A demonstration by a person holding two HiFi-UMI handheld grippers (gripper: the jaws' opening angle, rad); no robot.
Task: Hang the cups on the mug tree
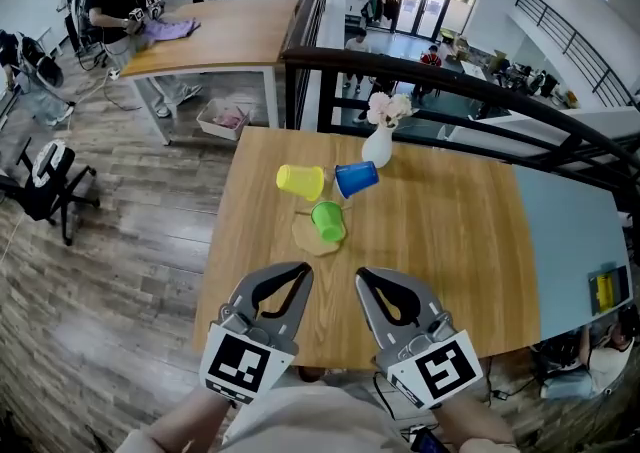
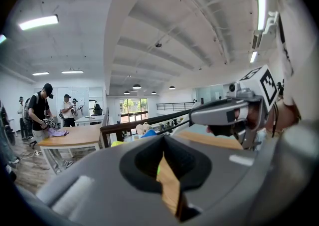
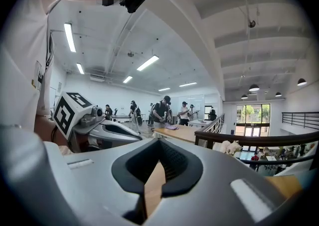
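Left gripper [image 1: 303,271] and right gripper [image 1: 364,276] hover over the worktop's [image 1: 470,241] near edge, both pressed together, empty. Yellow cup [image 1: 300,181], blue cup [image 1: 356,178] and green cup [image 1: 328,221] cluster mid-worktop around the mug tree [image 1: 308,239]; jaws should likely spread before reaching.

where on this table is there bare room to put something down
Widest: the right half of the table, from the blue cup and vase to the right edge. Also the strip left of the yellow cup. Crowded: far centre, around the green cup and the others.

Left gripper [image 1: 300,271] and right gripper [image 1: 364,276] sit side by side (both empty), jaws closed, pointing forward.
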